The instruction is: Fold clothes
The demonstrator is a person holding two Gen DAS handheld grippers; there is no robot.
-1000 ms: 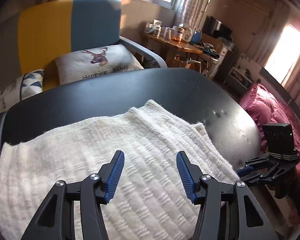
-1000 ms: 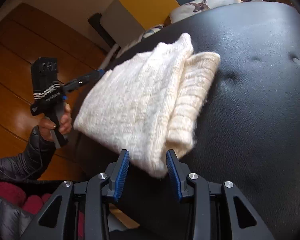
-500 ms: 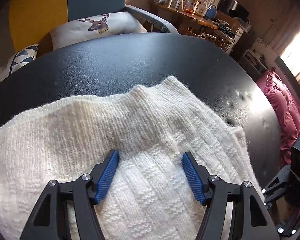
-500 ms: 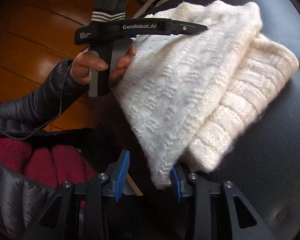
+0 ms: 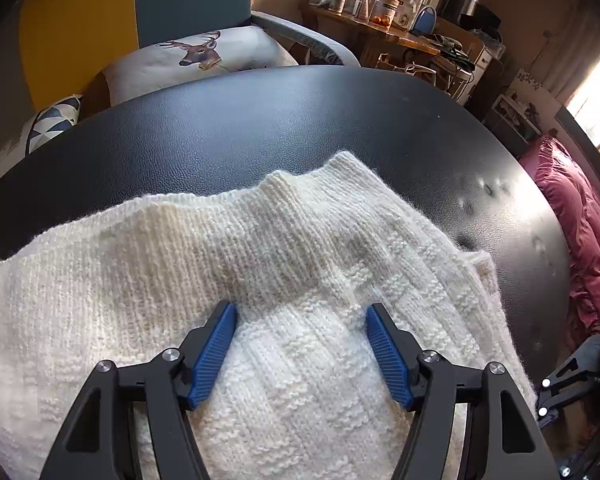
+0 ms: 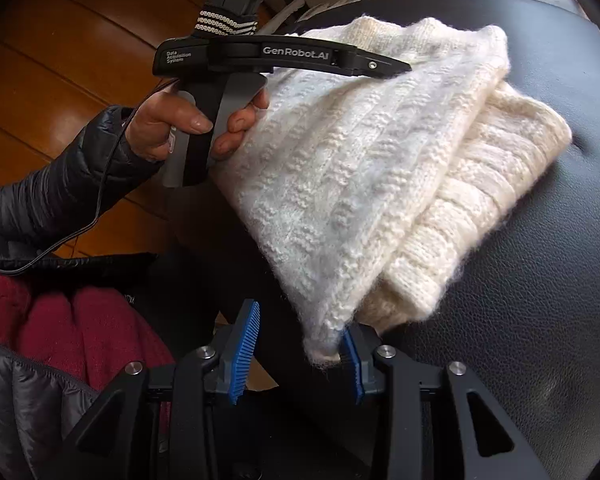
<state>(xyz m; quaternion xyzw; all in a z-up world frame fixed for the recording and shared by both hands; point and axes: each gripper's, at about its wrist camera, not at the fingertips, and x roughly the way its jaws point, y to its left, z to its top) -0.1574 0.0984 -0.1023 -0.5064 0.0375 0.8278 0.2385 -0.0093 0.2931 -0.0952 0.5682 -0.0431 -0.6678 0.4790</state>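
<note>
Both sets of jaws stood spread at the moment of inspection, neither clamped on anything. Taking items in order of size and placing each against the black padded surface (image 5: 260,128): that surface carried the cream knitted sweater (image 5: 284,264), which lay folded into a thick stack near the person's edge of it, one corner hanging past that edge. Beyond the far rim of the black surface sat a deer-print cushion (image 5: 196,60), and off its right side a heap of pink bedding (image 5: 580,220); neither bore on the work. The left gripper (image 5: 300,336) was over the top layer of the sweater, its blue pads pressed into the knit with a wide span of fabric between them, seemingly flattening the stack. The right gripper (image 6: 296,344) waited at the overhanging corner, which hung between its pads and touched the right-hand one, ungripped. The person's left hand (image 6: 188,128) held its tool's handle beside the sweater, off the near edge of the black surface. Judgement: folding appeared largely complete, with the step in hand being to square or smooth the bundle. The next move would call for closing on the loose corner and tucking it onto the surface without disturbing the layers.
</note>
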